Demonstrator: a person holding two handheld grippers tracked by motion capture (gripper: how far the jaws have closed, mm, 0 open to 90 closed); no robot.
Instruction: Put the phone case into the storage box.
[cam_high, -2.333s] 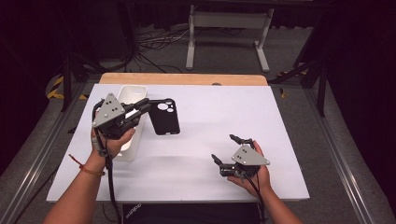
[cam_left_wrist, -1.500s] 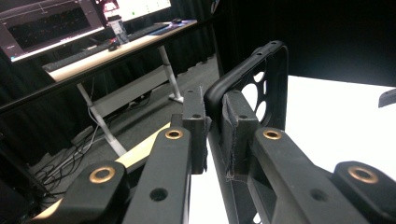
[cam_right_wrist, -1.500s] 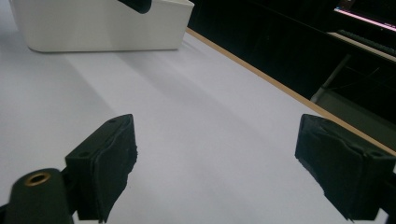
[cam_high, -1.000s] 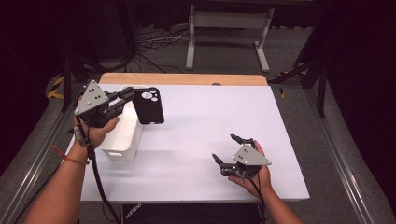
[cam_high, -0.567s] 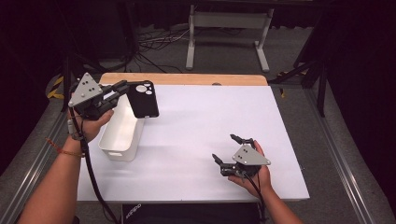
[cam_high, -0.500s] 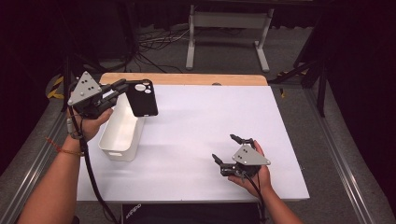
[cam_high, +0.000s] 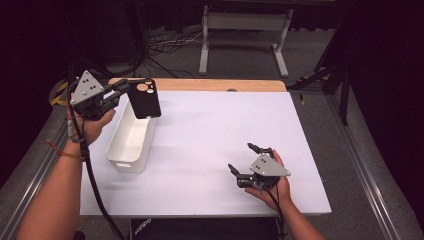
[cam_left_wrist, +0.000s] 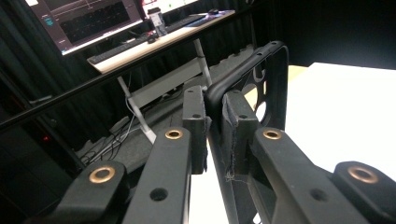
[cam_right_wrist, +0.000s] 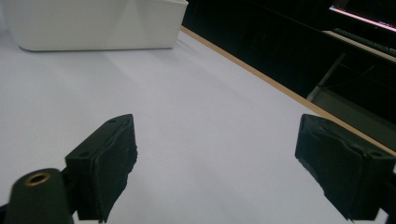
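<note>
My left gripper (cam_high: 125, 91) is shut on the edge of a black phone case (cam_high: 144, 99), which hangs upright above the far end of a white bin (cam_high: 131, 139). In the left gripper view the pads (cam_left_wrist: 237, 127) pinch the rim of the phone case (cam_left_wrist: 268, 70). My right gripper (cam_high: 245, 159) rests low on the white table (cam_high: 210, 125) at the front right, open, with nothing between its fingers (cam_right_wrist: 105, 158). In the right gripper view the white bin (cam_right_wrist: 93, 23) stands far off at the upper left.
A wooden strip (cam_high: 220, 85) runs along the table's far edge. Behind it stand a white metal stand (cam_high: 240, 30) and loose cables (cam_high: 165, 45) on the floor. A desk with monitors (cam_left_wrist: 84, 18) shows in the left gripper view.
My left gripper carried the phone case leftward and farther back, from over the table beside the bin to above the bin's far end. The right gripper stayed still.
</note>
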